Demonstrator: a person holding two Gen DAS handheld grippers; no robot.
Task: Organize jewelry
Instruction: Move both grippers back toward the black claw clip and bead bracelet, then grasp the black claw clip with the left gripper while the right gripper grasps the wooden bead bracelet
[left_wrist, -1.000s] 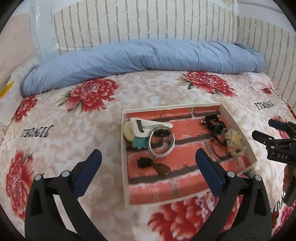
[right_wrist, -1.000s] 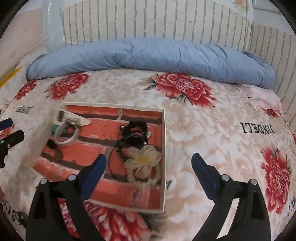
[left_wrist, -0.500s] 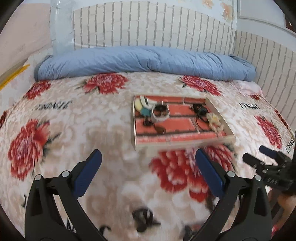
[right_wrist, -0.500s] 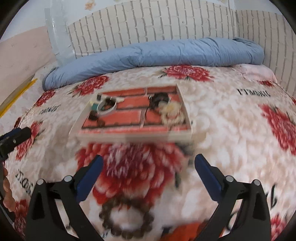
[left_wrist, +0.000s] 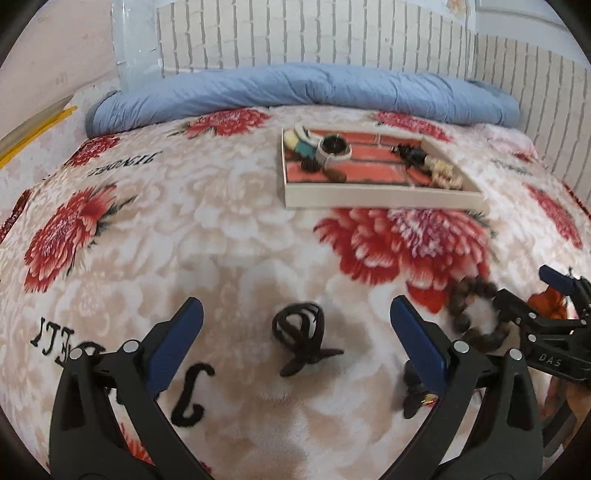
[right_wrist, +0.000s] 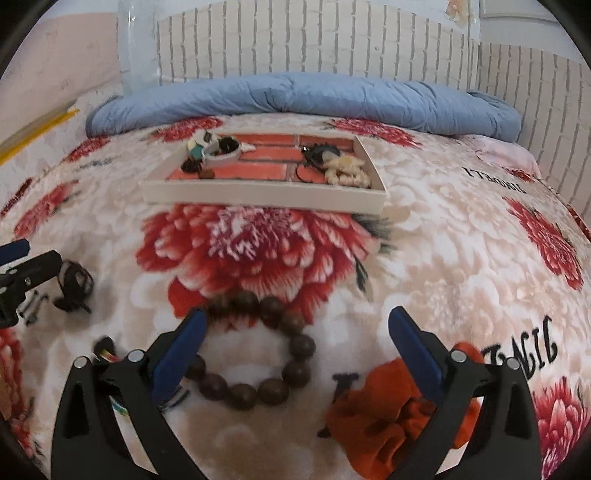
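Jewelry lay in two places: some pieces already sat in the shallow white cardboard tray with a red brick-print floor, far up the bed, while loose pieces lay on the floral plush blanket near you. Your left gripper stood with jaws wide open and empty, bracketing the black plastic claw hair clip. Your right gripper was likewise open and empty, its left finger over the rim of the dark brown wooden bead bracelet.

Handling judgement: the bracelet appeared light, with hard, round, possibly slippery beads on a flexible cord; you would best pinch across one side of the loop. The clip looked light, rigid and somewhat brittle; take it across its arched body.

The right wrist view alone showed the crumpled orange fabric piece under the right finger and a small multicoloured item, too blurred to identify. The left wrist view alone showed the clip centred between your jaws.
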